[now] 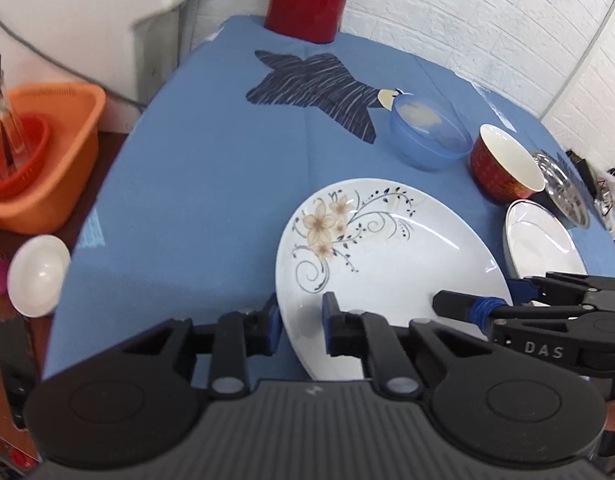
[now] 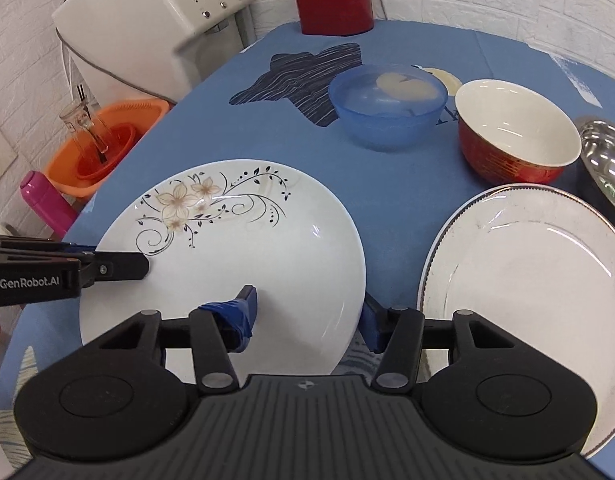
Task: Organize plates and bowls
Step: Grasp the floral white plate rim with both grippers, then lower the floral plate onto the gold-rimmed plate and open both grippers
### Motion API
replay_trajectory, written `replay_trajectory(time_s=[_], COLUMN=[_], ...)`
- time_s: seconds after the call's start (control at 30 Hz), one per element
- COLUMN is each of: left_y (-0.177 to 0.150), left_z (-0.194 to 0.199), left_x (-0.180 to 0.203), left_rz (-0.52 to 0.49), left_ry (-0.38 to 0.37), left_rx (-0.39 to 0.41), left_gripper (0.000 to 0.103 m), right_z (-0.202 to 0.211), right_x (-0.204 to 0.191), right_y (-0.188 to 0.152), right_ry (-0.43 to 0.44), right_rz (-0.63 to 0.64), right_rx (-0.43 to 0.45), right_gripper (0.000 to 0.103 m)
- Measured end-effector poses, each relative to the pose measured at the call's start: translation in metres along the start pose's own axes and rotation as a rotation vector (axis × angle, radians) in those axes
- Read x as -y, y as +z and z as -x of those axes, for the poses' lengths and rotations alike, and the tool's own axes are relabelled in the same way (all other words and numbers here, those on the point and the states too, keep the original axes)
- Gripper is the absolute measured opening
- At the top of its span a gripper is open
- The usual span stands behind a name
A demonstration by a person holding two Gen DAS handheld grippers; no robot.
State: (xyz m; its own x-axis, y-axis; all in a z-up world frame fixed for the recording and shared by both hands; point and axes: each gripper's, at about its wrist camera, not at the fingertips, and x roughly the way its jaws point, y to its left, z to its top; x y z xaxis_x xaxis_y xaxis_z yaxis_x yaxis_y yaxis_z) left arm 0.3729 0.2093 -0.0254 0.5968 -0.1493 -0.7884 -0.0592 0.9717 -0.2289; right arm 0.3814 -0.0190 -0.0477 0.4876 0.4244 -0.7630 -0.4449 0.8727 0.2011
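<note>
Both sets of tongs straddle the rim of the floral plate [image 2: 227,248] at lower centre: left tongs [image 1: 301,326] and right tongs [image 2: 307,318] stand apart, unclamped, seemingly poised to share its weight toward the silver-rimmed plate [image 2: 527,280].

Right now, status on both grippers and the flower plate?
Both grippers, left gripper and right gripper, open, straddling opposite rims of the flower plate. Plate on cloth. Rimmed plate close beside.
</note>
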Motion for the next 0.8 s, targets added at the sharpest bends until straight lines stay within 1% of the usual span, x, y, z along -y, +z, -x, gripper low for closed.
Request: replay_trajectory(time_s=[0.07, 0.1, 0.17, 0.23, 0.37, 0.53, 0.67, 0.8], left_y=[0.0, 0.0, -0.002, -0.005, -0.019, -0.058, -0.095, -0.127], left_z=[0.004, 0.006, 0.012, 0.021, 0.043, 0.077, 0.092, 0.095], left_x=[-0.001, -0.002, -0.004, -0.004, 0.001, 0.004, 0.014, 0.023], left_rz=[0.001, 0.004, 0.014, 0.012, -0.018, -0.027, -0.045, -0.067], left_ry=[0.0, -0.004, -0.01, -0.011, 0.006, -0.01, -0.01, -0.01], left_rx=[0.013, 0.015, 0.017, 0.035, 0.061, 0.076, 0.078, 0.08], left_gripper=[0.009, 0.009, 0.009, 0.009, 0.009, 0.009, 0.01, 0.011], right_z=[0.005, 0.008, 0.014, 0.019, 0.034, 0.065, 0.081, 0.087], right_x=[-0.003, -0.005, -0.006, -0.007, -0.013, -0.025, -0.037, -0.04], right_y=[0.0, 0.0, 0.002, 0.0, -0.013, -0.043, -0.075, -0.104], right_ry=[0.001, 0.003, 0.019, 0.039, 0.058, 0.086, 0.064, 0.04], right_rz=[0.005, 0.008, -0.009, -0.01, -0.018, -0.022, -0.002, -0.003], right_rx=[0.023, 0.04, 0.052, 0.064, 0.086, 0.113, 0.119, 0.12], right_gripper=[0.039, 0.042, 0.043, 0.043, 0.044, 0.045, 0.046, 0.047])
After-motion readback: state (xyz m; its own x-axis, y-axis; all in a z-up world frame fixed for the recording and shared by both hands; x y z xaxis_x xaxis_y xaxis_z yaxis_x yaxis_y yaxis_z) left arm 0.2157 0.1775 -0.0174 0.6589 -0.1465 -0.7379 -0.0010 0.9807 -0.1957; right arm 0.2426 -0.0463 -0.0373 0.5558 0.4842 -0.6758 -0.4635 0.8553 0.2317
